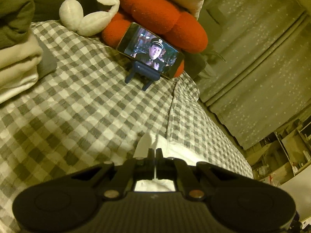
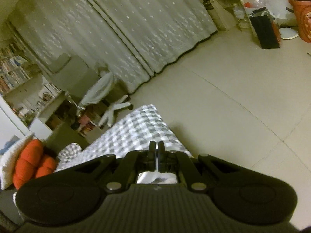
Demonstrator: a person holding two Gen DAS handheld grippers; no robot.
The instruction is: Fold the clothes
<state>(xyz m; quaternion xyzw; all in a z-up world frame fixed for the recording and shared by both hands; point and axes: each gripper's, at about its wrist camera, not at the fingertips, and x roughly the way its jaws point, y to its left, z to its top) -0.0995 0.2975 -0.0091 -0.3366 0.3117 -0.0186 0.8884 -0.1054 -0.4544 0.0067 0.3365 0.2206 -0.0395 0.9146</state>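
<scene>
**Both grippers clenched on white cloth above a checked bed**

A bed [image 1: 81, 104] covered in a grey-and-white checked spread fills the left wrist view. At its far end a phone [image 1: 150, 50] on a small blue stand [image 1: 142, 75] leans against an orange cushion [image 1: 161, 17], with white earmuffs [image 1: 87, 9] just beside it and a stack of folded clothes [image 1: 17, 68] at the left edge. Star-patterned curtains [image 1: 258, 54] hang beyond the bed. In the right wrist view the bed's corner juts over a pale tiled floor [image 2: 223, 101]; bookshelves [image 2: 13, 73] and a chair [image 2: 77, 77] stand near the curtains, and a black bag [image 2: 266, 31] sits well apart.

The left gripper [image 1: 155, 151] is clenched on a thin edge of a white cloth [image 1: 175, 149], which lies bunched on the spread right at its tips. The right gripper [image 2: 157, 145] is clenched too, with a strip of white cloth showing between its fingers.
</scene>
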